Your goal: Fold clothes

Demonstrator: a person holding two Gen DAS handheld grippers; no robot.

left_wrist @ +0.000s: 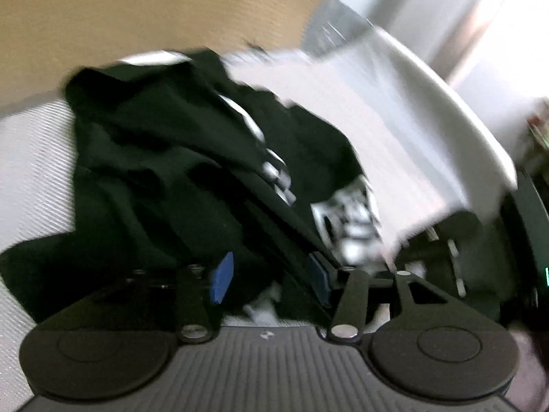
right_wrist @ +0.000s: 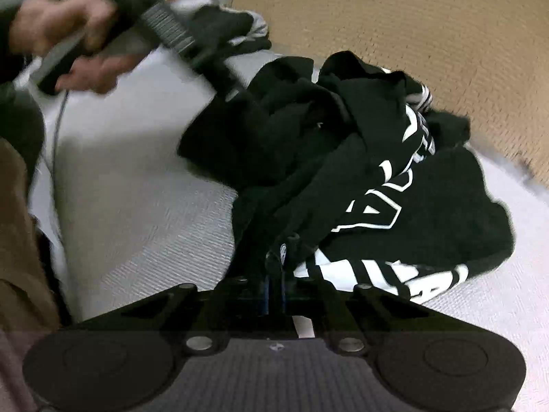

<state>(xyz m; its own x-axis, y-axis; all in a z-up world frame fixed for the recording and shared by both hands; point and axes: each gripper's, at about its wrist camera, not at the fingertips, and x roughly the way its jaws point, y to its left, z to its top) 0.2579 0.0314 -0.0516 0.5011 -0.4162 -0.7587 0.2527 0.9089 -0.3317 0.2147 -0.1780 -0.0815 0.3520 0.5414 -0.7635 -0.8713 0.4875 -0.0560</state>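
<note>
The black top [right_wrist: 360, 171] lies crumpled on the white bed [right_wrist: 137, 206], its hem pinched at 6 o'clock by the right gripper [right_wrist: 274, 285], left gripper [left_wrist: 271, 281] jaws half open, empty; next, probably spreading it flat.

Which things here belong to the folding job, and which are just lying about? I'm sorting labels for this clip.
Job:
- black garment with white lettering, crumpled on the white bed surface
- right gripper, shut on its edge
- left gripper, open

Lying about:
- second black-and-white garment at the far end
- tan floor
</note>
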